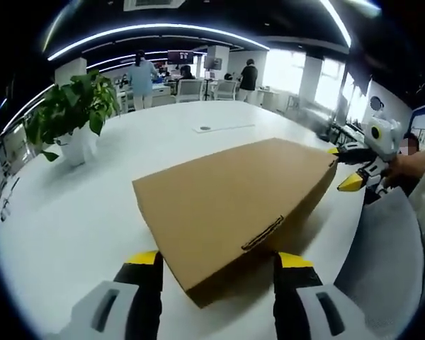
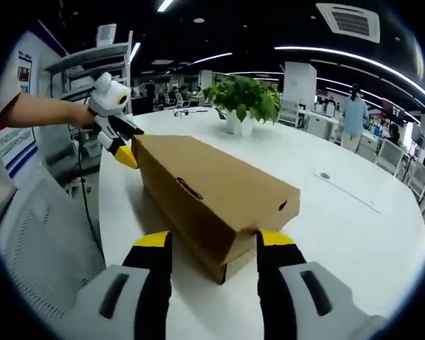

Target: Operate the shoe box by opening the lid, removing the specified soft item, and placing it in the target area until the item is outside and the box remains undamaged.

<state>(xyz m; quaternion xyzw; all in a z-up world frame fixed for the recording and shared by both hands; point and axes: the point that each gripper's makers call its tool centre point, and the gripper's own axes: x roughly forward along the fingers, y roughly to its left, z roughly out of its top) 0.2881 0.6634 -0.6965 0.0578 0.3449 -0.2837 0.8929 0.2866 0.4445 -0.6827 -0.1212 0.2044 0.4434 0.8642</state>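
Flanking shoe box (image 1: 230, 205) (plant (image 2: 244, 99) nr).

The box (image 2: 212, 195) is shut, so its contents stay hidden; the people (image 1: 142, 78) far across the room are too small to make out.

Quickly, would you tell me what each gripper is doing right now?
Left gripper: open, fingers astride one end of the closed brown cardboard shoe box.
Right gripper: open, astride the other end.
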